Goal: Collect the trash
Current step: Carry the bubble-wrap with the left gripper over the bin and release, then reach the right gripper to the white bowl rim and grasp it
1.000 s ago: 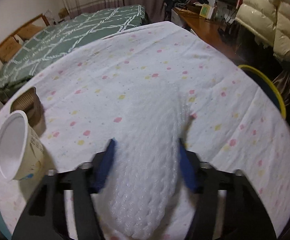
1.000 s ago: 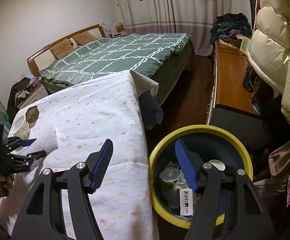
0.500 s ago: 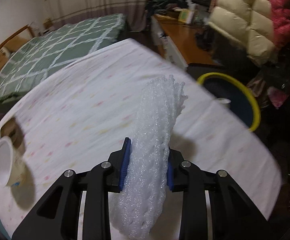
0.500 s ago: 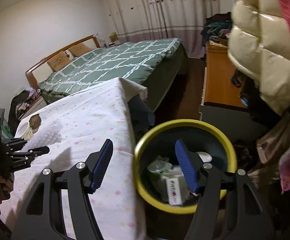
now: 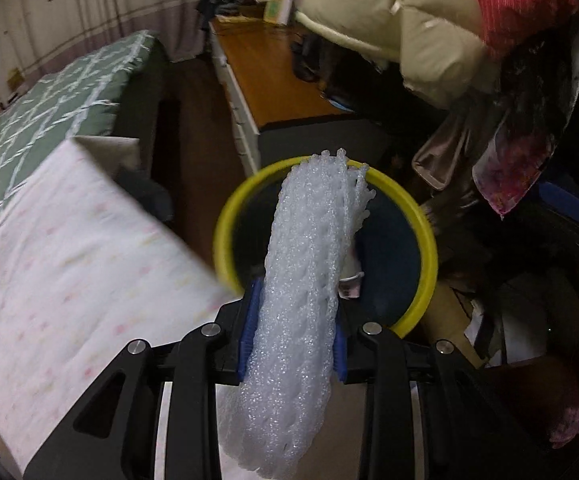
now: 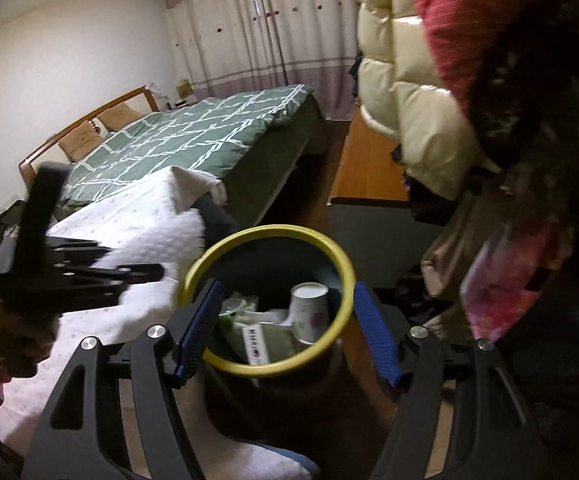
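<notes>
Bedroom clutter rings the yellow-rimmed bin (image 5: 429,240), just ahead of the left claw (image 5: 293,332). Clamped at mid-length between its pads, the foam net sleeve (image 5: 305,264) looks featherlight, soft and springy; that squeezed middle seems the sensible hold. The right claw (image 6: 285,328) gapes empty before the bin.

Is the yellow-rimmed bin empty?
No, the bin already holds a paper cup and other wrappers.

white foam net sleeve (image 5: 301,300), bin (image 5: 425,240) next to it is dark with a yellow rim, tablecloth (image 5: 69,248) white with pink and yellow dots, green lattice bedspread (image 6: 193,136) behind
</notes>
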{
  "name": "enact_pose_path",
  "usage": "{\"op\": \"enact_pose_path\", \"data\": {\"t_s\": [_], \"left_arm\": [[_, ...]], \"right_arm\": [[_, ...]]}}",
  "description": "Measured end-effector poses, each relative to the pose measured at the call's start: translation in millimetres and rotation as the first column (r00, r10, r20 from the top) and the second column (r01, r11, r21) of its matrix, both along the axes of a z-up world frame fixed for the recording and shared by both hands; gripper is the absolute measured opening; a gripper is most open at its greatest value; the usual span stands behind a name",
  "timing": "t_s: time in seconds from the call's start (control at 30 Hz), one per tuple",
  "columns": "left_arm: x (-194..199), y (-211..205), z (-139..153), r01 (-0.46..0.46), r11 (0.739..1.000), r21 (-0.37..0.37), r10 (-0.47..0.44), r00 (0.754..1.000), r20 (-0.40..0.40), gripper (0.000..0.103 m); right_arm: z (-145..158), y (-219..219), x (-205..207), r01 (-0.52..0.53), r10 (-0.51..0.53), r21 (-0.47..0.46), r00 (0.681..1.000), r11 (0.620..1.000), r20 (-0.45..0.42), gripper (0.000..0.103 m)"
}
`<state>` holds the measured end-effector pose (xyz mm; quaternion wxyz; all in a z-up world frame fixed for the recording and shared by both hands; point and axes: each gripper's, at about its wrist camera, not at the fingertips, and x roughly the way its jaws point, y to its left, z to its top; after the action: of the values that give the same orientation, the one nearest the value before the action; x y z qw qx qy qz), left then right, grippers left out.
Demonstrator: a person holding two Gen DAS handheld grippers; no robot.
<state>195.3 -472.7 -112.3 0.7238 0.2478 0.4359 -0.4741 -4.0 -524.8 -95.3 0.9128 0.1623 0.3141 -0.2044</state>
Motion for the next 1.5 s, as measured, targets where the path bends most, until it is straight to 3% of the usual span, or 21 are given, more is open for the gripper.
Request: {"op": "enact_pose_path", "data": {"t_s": [0.13, 0.2, 0.27, 0.5, 0.73, 0.87, 0.97, 1.0, 1.1, 1.2, 1.27, 1.33, 1.4, 1.5], "left_arm": [[-3.9, -34.5, -16.8, 0.003, 0.999, 0.032, -0.003, 1.000, 0.014, 0.046], [-3.4, -50.4, -27.2, -0.001, 0.999, 0.051, 0.000, 1.000, 0.001, 0.064], [-1.4, -60.6, -36.6, -0.009, 0.998, 0.060, 0.010, 1.000, -0.014, 0.073], [0.9, -56.4, -45.9, -0.039, 0.997, 0.062, 0.041, 0.998, -0.038, 0.090], [13.4, -2.9, -6.7, -0.117, 0.990, -0.079, 0.115, 0.993, -0.029, 0.093], [22.0, 72.3, 33.0, -0.243, 0.945, -0.218, 0.259, 0.965, 0.046, 0.093], [27.2, 147.5, 56.2, -0.347, 0.884, -0.314, 0.392, 0.916, 0.090, 0.096], [29.4, 182.9, 62.8, -0.396, 0.850, -0.348, 0.454, 0.885, 0.102, 0.098], [35.0, 258.4, 70.7, -0.476, 0.783, -0.399, 0.559, 0.821, 0.118, 0.098], [40.2, 335.8, 70.1, -0.563, 0.706, -0.430, 0.673, 0.723, 0.158, 0.098], [46.2, 385.5, 63.4, -0.626, 0.653, -0.426, 0.743, 0.637, 0.205, 0.098], [51.6, 424.7, 55.7, -0.677, 0.600, -0.426, 0.794, 0.569, 0.215, 0.098], [56.9, 463.9, 47.4, -0.730, 0.528, -0.434, 0.847, 0.487, 0.212, 0.098], [58.4, 503.5, 37.0, -0.777, 0.433, -0.457, 0.901, 0.389, 0.192, 0.098]], "right_arm": [[0.8, -5.8, -12.5, 0.008, -0.008, -0.008, 1.000, 1.000, -0.005, 0.067], [1.1, -8.2, -17.6, 0.016, -0.016, -0.009, 1.000, 1.000, -0.005, 0.067], [0.9, -10.9, -20.5, 0.019, -0.019, -0.004, 1.000, 1.000, -0.003, 0.067], [7.9, -8.6, -24.6, 0.027, -0.027, -0.008, 0.999, 1.000, 0.024, 0.068], [29.5, 5.7, -25.6, 0.027, -0.025, -0.028, 0.996, 0.999, 0.081, 0.071], [39.5, 16.4, -16.2, 0.003, 0.001, -0.043, 0.995, 0.999, 0.098, 0.073], [43.9, 28.2, 0.5, -0.037, 0.041, -0.048, 0.994, 0.998, 0.100, 0.073], [44.8, 34.5, 9.5, -0.060, 0.065, -0.047, 0.993, 0.997, 0.101, 0.073], [46.9, 62.1, 41.4, -0.148, 0.152, -0.048, 0.983, 0.988, 0.101, 0.073], [47.6, 94.1, 73.7, -0.235, 0.240, -0.057, 0.966, 0.970, 0.093, 0.073], [46.6, 123.1, 102.5, -0.298, 0.303, -0.069, 0.950, 0.952, 0.076, 0.073], [44.8, 146.5, 125.6, -0.340, 0.344, -0.074, 0.937, 0.938, 0.063, 0.073], [41.7, 168.2, 148.5, -0.377, 0.380, -0.069, 0.924, 0.924, 0.044, 0.073], [37.6, 202.2, 186.6, -0.444, 0.445, -0.043, 0.895, 0.895, 0.020, 0.073]]}}
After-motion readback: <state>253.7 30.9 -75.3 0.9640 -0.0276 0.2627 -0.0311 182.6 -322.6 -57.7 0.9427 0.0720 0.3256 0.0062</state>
